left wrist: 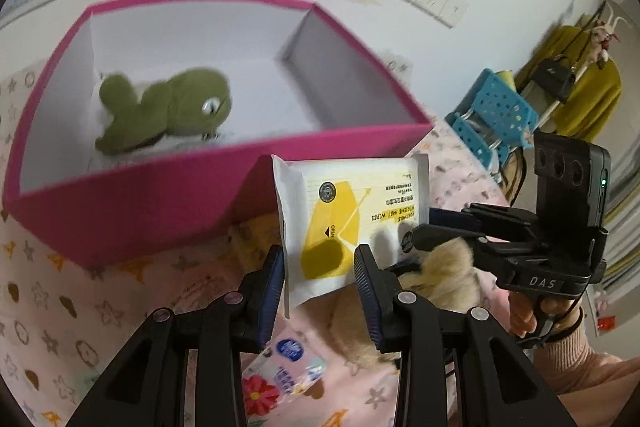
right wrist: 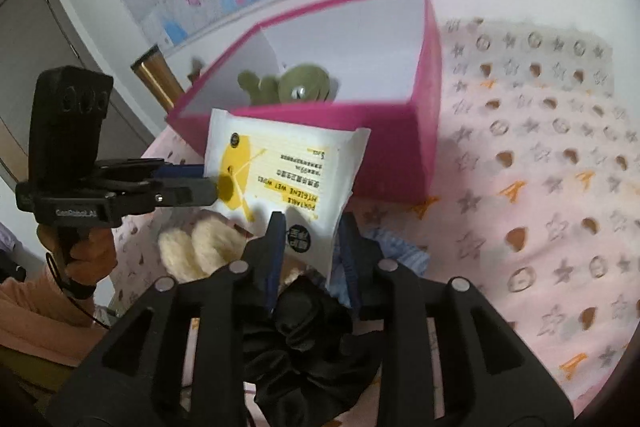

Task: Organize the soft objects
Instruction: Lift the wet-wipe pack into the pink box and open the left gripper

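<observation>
Both grippers, left gripper (left wrist: 320,267) and right gripper (right wrist: 312,239), pinch a wet wipes pack (left wrist: 352,211) just before the pink box (left wrist: 132,203); it should clear the rim level before release.

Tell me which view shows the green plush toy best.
The left wrist view: the green plush toy lies fully visible on the pink box's floor. In the right wrist view the box's near wall hides its lower part.
</observation>
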`<state>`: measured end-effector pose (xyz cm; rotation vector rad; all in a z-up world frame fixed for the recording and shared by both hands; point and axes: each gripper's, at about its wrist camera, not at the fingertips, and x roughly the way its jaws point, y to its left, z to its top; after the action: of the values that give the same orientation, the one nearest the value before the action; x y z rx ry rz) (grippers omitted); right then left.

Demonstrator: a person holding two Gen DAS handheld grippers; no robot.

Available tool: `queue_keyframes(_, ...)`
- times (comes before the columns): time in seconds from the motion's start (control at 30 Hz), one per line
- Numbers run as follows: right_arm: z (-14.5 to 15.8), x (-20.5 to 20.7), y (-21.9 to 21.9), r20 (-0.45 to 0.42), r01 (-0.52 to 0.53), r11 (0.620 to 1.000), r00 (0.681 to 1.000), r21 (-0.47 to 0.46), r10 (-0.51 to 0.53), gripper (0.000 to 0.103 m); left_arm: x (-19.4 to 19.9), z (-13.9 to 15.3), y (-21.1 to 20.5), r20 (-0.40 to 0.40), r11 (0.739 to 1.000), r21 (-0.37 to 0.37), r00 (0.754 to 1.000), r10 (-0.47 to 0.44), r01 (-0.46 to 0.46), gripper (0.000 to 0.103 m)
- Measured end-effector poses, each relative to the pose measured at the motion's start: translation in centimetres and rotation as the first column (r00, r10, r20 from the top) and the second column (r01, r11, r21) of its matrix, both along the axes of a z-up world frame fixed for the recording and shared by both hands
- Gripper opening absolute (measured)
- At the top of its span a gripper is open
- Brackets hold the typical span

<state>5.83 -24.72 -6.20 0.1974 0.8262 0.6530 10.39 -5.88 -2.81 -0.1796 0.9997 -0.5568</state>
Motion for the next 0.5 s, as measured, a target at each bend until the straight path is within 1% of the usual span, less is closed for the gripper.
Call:
queue_keyframes(0.07, -0.7, 0.2, 0.2, -0.017, -0.002, 1.000, 1.000, 0.012, 0.002, 0.030, -0.2, 0.2, 0.2, 0.000, 1.000, -0.008, 1.000, 0.001, -0.001, 0.035)
queue_keyframes(0.17, -0.1, 0.0, 0.2, -0.001, 0.000, 1.000, 1.000, 0.016, 0.000, 0.028, -1.0, 1.7, 0.1, 0.047, 1.000, -0.011, 0.999, -0.007, 0.007, 0.035)
queue_keyframes(0.2, 0.3, 0.0, 0.2, 0.004, 0.000, 1.000, 1.000, 0.017, -0.001, 0.028, -1.3, 2.7, 0.1, 0.072, 1.000, -0.016, 0.997, -0.011, 0.012, 0.035)
queue_keyframes(0.4, 4.9, 0.1, -0.5, 0.085, 0.006, 1.000, 0.996, 0.024, -0.008, 0.028, -0.6, 7.0, -0.3, 0.168, 1.000, -0.019, 0.986, -0.020, 0.023, 0.035)
queue_keyframes(0.5, 6.6, 1.4, -0.9, 0.098, 0.008, 1.000, 0.995, 0.030, -0.011, 0.028, 1.0, 8.0, -0.5, 0.182, 1.000, -0.002, 0.983, -0.012, 0.012, 0.035)
